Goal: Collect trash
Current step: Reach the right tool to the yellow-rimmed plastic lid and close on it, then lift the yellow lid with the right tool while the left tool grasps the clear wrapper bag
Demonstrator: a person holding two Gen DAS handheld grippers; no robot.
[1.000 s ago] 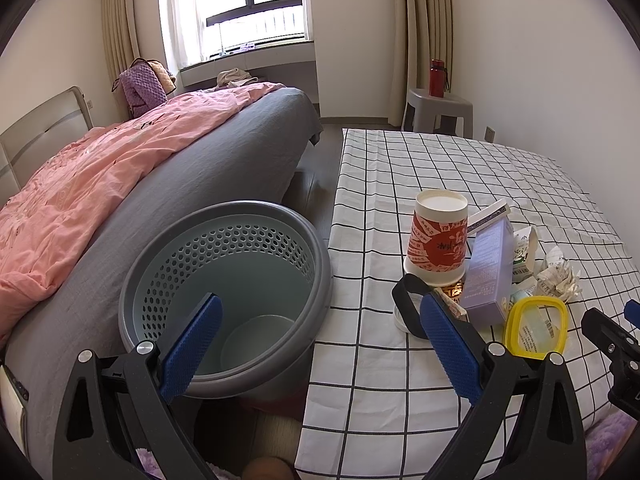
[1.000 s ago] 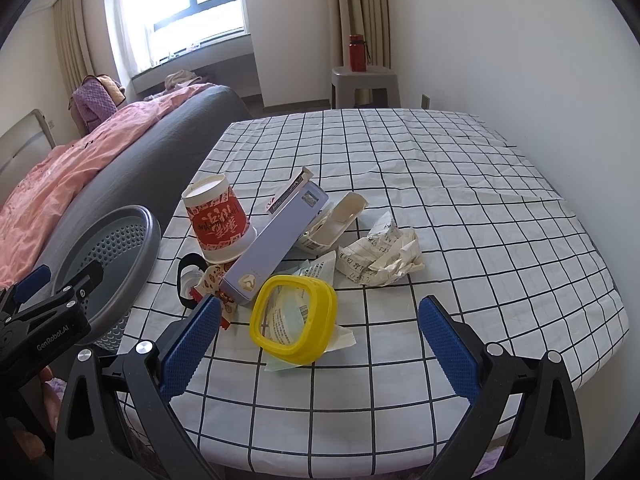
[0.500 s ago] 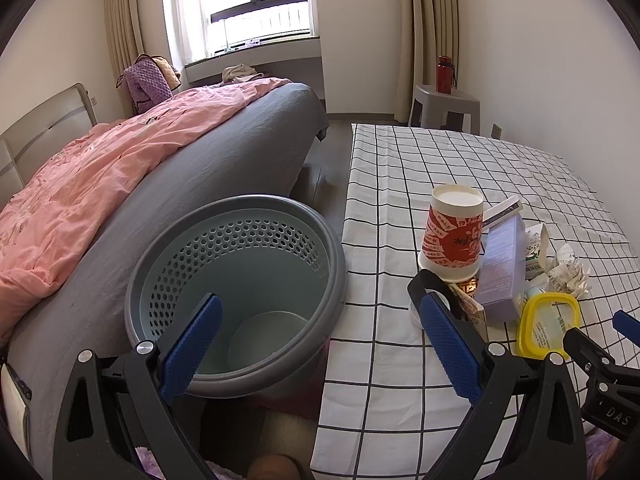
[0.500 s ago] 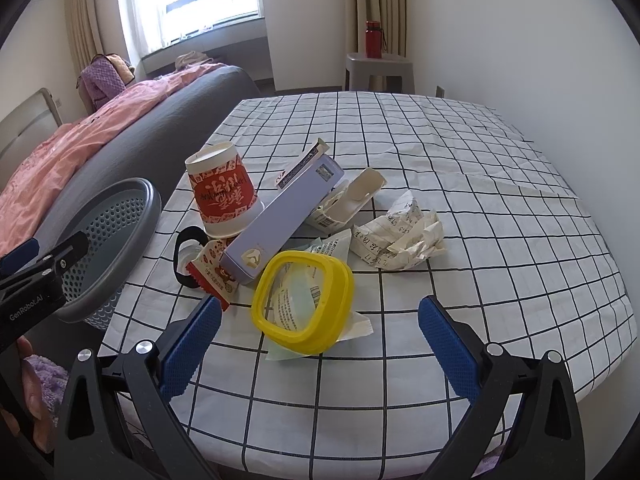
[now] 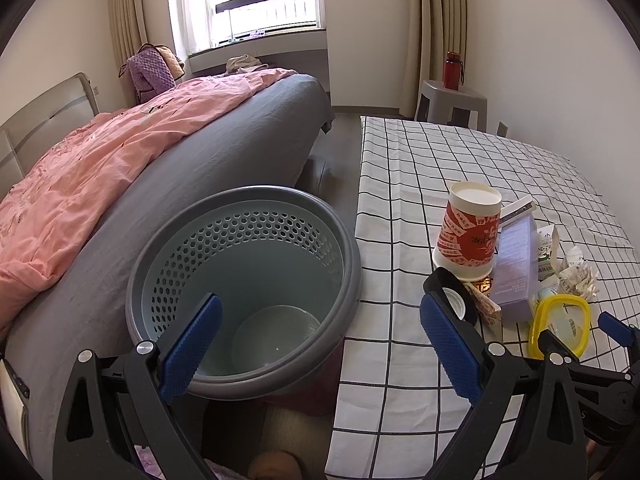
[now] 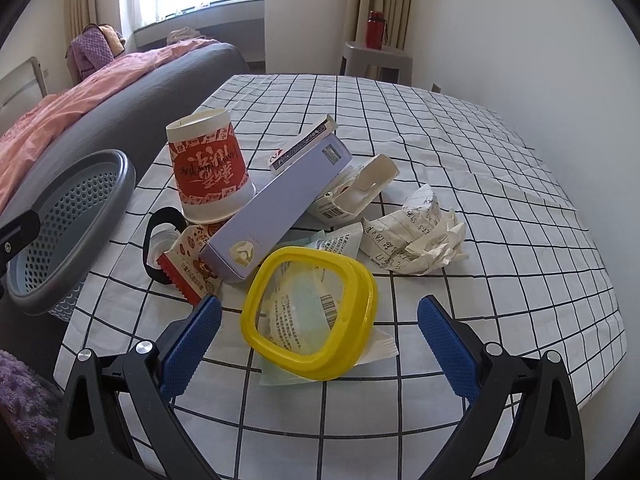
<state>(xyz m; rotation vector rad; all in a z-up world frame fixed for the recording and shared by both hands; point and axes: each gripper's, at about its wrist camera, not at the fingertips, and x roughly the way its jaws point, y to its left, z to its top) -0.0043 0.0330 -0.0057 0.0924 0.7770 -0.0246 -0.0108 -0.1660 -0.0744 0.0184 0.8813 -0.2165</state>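
Observation:
A heap of trash lies on the checked tablecloth (image 6: 460, 128): an upturned red-and-white paper cup (image 6: 208, 168), a long lilac carton (image 6: 276, 216), a yellow-rimmed lid (image 6: 310, 314), crumpled written paper (image 6: 416, 240), a small white carton (image 6: 356, 190), a black ring (image 6: 154, 240) and a red snack wrapper (image 6: 188, 268). My right gripper (image 6: 318, 346) stands open just in front of the yellow lid, holding nothing. My left gripper (image 5: 318, 344) is open over the rim of the grey perforated bin (image 5: 244, 280), which stands beside the table with nothing inside. The cup (image 5: 470, 236) and yellow lid (image 5: 560, 326) also show in the left wrist view.
A bed with a grey sheet (image 5: 224, 160) and pink quilt (image 5: 92, 160) runs along the left, close behind the bin. A grey stool (image 5: 452, 102) carrying a red bottle (image 5: 452, 70) stands by the far wall. The right gripper's tip (image 5: 616, 328) shows at the right edge.
The right gripper has moved forward and down toward the yellow lid, which now looks larger. The left gripper has shifted nearer the bin. Both stay open.

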